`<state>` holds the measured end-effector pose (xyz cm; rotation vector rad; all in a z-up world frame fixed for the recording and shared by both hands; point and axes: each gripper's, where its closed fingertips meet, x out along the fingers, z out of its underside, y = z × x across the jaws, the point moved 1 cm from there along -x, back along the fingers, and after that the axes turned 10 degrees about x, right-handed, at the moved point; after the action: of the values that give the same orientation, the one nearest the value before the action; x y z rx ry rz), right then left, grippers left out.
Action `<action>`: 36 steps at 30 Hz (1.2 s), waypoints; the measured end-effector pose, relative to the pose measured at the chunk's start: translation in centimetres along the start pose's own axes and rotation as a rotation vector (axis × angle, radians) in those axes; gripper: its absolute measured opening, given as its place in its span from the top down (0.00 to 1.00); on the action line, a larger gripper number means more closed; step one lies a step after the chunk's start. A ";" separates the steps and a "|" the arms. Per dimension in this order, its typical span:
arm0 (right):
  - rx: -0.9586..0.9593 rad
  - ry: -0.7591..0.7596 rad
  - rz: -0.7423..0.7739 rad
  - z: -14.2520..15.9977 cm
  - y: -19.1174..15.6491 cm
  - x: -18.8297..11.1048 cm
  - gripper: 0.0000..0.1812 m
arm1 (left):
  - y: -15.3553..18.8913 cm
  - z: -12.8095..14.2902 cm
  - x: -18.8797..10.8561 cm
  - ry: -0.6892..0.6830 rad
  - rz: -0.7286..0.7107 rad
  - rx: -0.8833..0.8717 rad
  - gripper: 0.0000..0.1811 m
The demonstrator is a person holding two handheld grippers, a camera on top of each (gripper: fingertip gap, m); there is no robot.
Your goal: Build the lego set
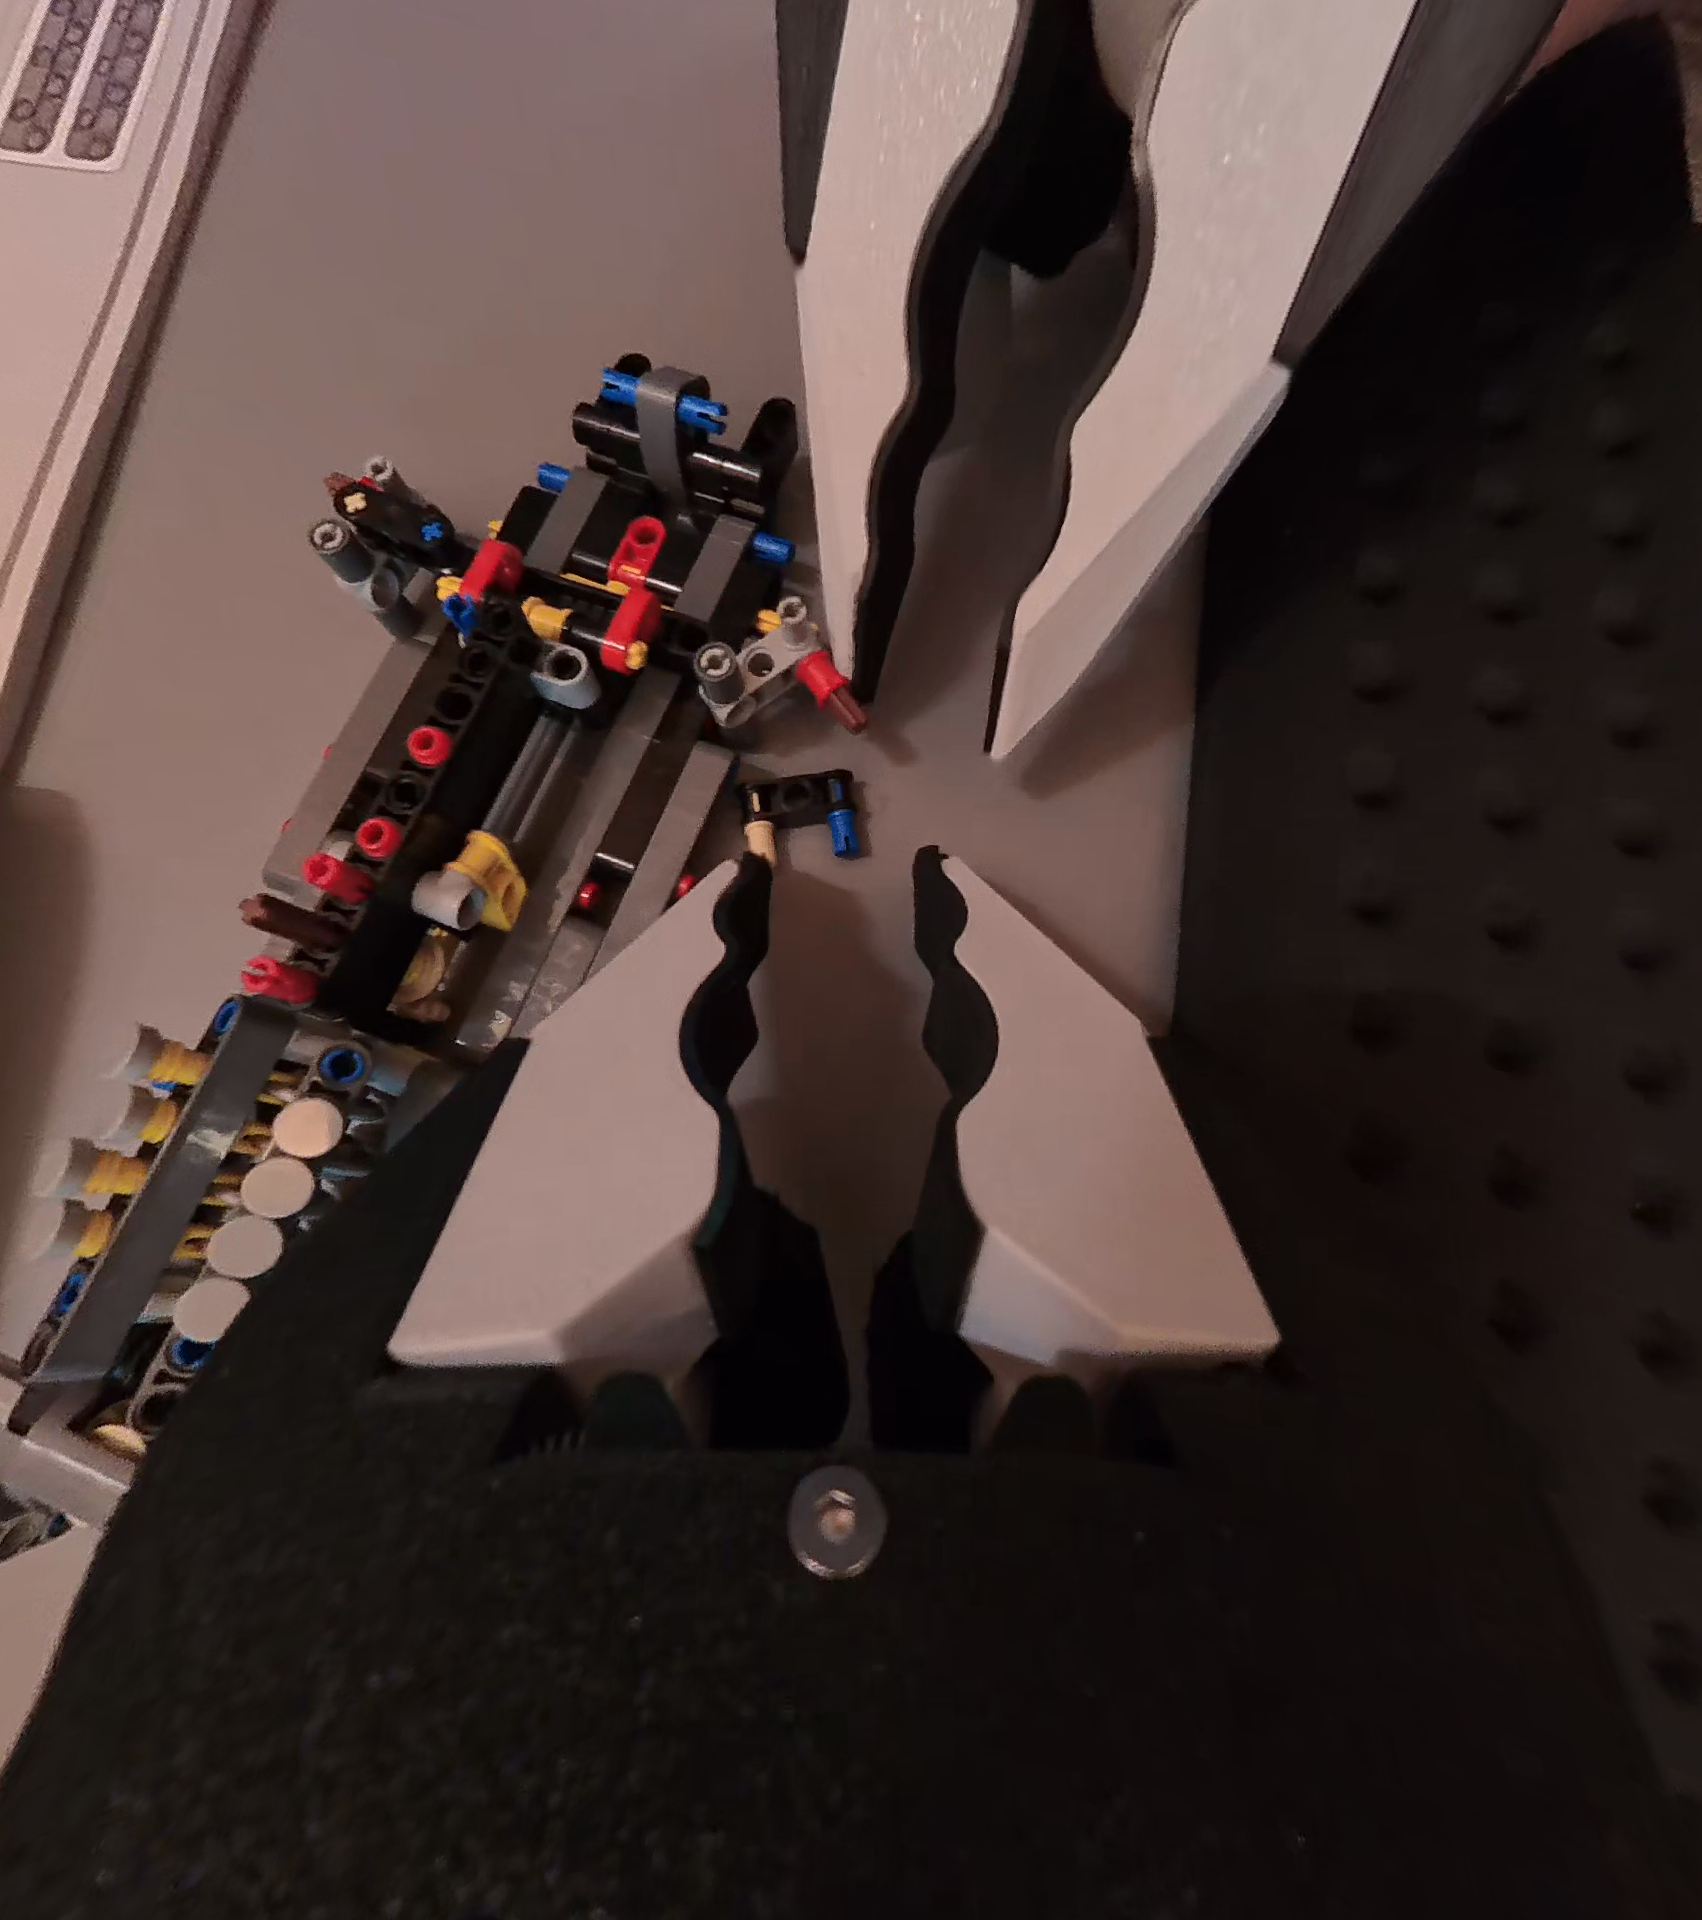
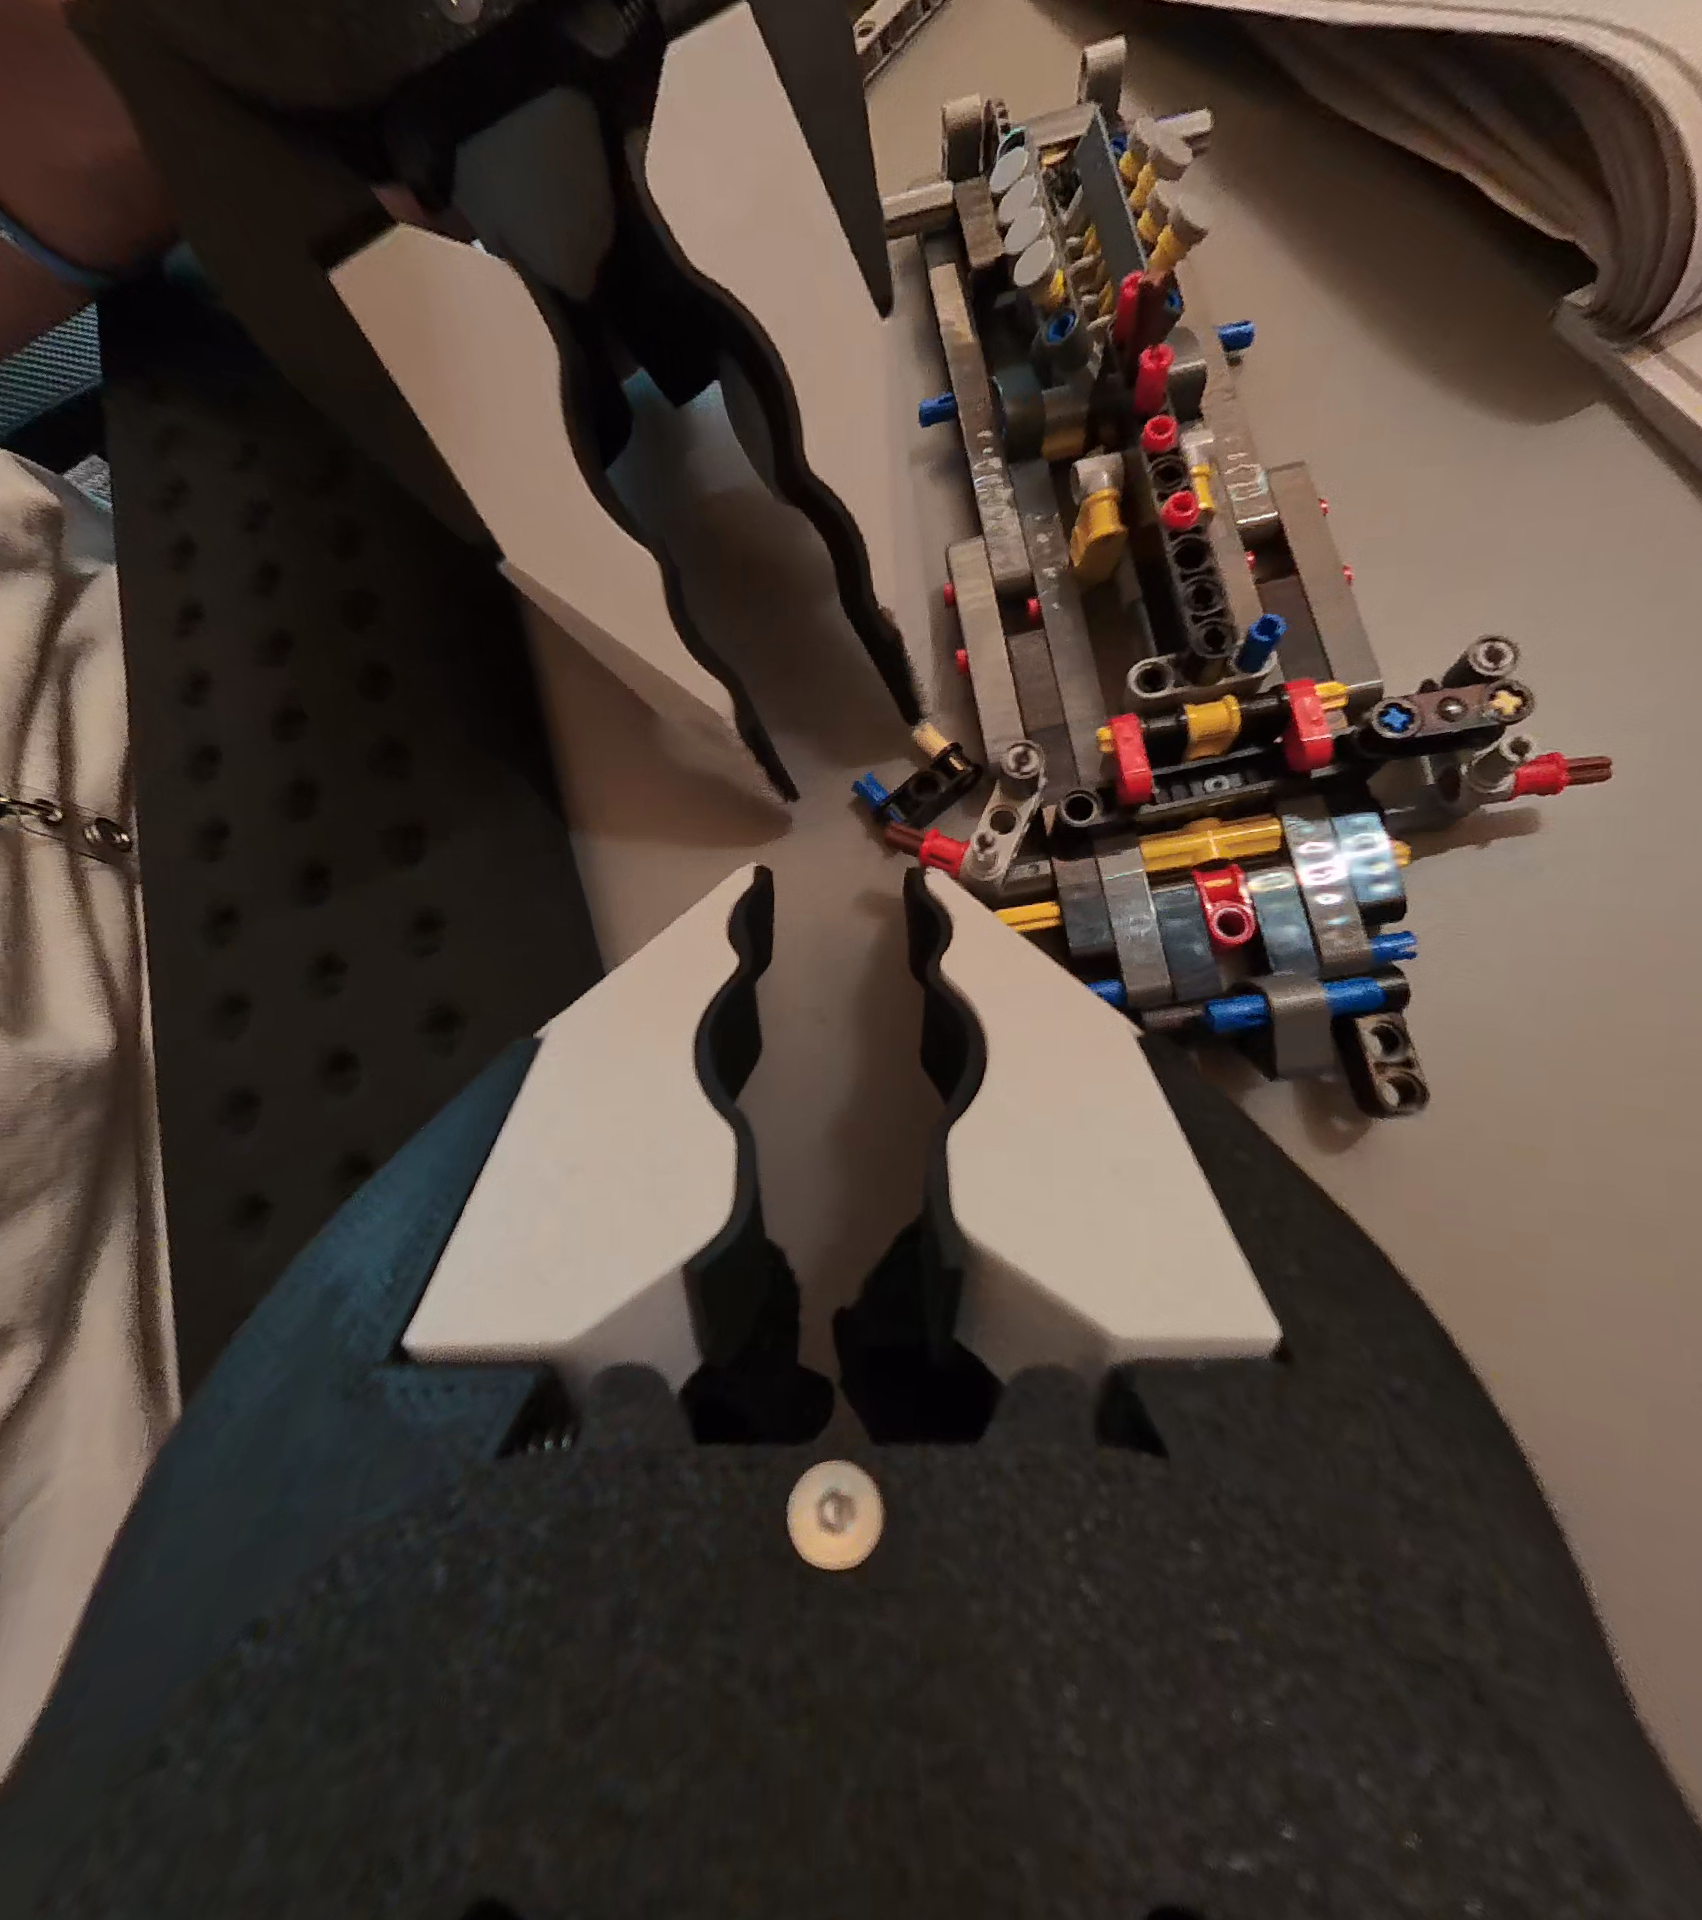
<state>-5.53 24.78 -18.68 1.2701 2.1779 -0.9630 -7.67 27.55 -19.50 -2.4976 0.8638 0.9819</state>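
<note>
Both tongs are standing parted and empty over the grey desk (image 1: 473, 312), their tips meeting around a small loose piece. The left tongs (image 1: 842, 857) are showing at the bottom centre of the left wrist view, the right tongs (image 2: 831, 883) at the bottom centre of the right wrist view.

The piece, a short black connector (image 1: 803, 800) with a blue pin at one end and a tan pin at the other, is lying flat on the desk in the middle of the left wrist view, just beside the near edge of the long chassis build (image 1: 473, 790). One left fingertip (image 1: 748, 878) is touching or nearly touching the tan pin.

The step in hand looks like picking this connector up. To do it well, the left tongs probably need to straddle the black body rather than a pin, since a pin could slip out or roll. Closing slowly should keep the piece from skating under the chassis. The right tongs could steady the chassis meanwhile, because it carries many protruding red axles (image 2: 1564, 774) that a stray nudge might knock.
</note>
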 end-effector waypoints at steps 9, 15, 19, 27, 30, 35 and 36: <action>0.036 0.029 0.021 -0.2 1.1 -0.8 0.86 | 0.6 -0.6 0.9 0.004 -0.024 -0.018 0.87; 0.020 0.017 0.020 -0.2 1.0 -0.5 0.87 | 0.6 -0.7 0.9 0.002 -0.034 -0.056 0.87; 0.014 0.023 0.040 -0.4 1.5 -1.2 0.87 | 0.3 -0.7 0.4 0.021 -0.047 -0.058 0.87; -0.034 -0.048 0.085 0.9 0.8 -0.2 0.87 | 0.0 -0.3 0.8 0.022 -0.016 -0.054 0.84; -0.025 -0.033 0.078 0.7 0.5 0.5 0.87 | 0.2 -0.6 1.2 0.029 -0.009 -0.043 0.83; -0.018 -0.063 -0.001 0.7 -1.1 1.2 0.88 | 0.5 -0.7 1.3 0.030 -0.016 -0.048 0.87; -0.026 -0.070 -0.006 0.8 -1.2 1.3 0.89 | 0.6 -0.6 1.2 0.028 -0.021 -0.035 0.90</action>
<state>-7.20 24.51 -19.61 1.2006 2.1356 -0.9638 -7.02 26.28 -19.95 -2.5504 0.8344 0.9655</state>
